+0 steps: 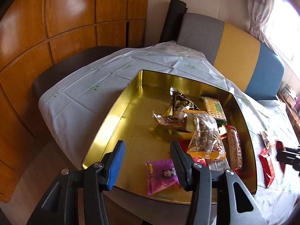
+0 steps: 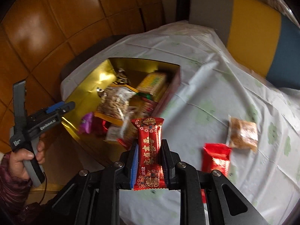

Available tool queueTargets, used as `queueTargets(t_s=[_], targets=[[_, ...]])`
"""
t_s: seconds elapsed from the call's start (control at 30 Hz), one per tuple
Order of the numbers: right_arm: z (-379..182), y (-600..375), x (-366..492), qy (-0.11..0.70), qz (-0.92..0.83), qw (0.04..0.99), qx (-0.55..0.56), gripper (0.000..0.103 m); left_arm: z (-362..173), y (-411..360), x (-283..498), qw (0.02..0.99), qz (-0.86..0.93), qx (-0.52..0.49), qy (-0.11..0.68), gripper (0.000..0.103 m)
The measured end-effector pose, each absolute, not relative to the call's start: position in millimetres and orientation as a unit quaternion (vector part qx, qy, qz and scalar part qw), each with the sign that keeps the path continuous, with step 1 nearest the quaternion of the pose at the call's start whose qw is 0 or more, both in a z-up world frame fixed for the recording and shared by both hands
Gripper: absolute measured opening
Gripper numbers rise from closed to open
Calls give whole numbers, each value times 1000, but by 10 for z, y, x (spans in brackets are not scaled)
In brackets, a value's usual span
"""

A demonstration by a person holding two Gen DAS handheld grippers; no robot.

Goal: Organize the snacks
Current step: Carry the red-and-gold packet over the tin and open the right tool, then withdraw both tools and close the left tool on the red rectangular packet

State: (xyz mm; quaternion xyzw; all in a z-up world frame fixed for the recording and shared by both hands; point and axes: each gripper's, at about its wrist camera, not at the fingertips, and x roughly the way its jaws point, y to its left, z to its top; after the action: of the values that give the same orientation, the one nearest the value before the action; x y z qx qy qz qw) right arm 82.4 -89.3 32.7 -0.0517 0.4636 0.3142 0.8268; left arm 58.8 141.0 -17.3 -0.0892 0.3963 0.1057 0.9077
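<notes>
A gold tin tray (image 1: 116, 123) sits on the white-clothed table and holds several snack packets, among them a clear bag of nuts (image 1: 204, 136) and a purple packet (image 1: 163, 174). My left gripper (image 1: 148, 161) is open and empty above the tray's near edge; it also shows in the right wrist view (image 2: 61, 107). My right gripper (image 2: 149, 159) is shut on a red snack packet (image 2: 150, 150), held above the table to the right of the tray (image 2: 88, 82). Another red packet (image 2: 216, 158) and a brown packet (image 2: 242, 134) lie on the cloth.
A red packet (image 1: 268, 166) lies on the cloth right of the tray. A grey, yellow and blue bench back (image 1: 236, 54) stands behind the table. Wooden wall panels (image 1: 56, 28) are on the left. A curtain and window (image 1: 271, 18) are at the far right.
</notes>
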Motion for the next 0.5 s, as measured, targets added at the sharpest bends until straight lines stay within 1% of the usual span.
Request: queueTargets(t_s=[0.1,0.23,0.3,0.43,0.5], targets=[[243,-417,822,472,342,809,-68,22,-174,1456,603,907,109,-94,396,51],[-47,2,918,499,351,786,-93,22,-160,1484,596,907,113,-96,395,51],[-156,79,940,512,349,778,-100,25,-161,1501,600,906,114,-99,395,51],[-302,155,951,523,343,773,-109,26,-177,1502,617,905,114,-101,397,51],[-293,152,928,520,344,774,-112,32,-180,1501,618,905,115,-102,396,51]])
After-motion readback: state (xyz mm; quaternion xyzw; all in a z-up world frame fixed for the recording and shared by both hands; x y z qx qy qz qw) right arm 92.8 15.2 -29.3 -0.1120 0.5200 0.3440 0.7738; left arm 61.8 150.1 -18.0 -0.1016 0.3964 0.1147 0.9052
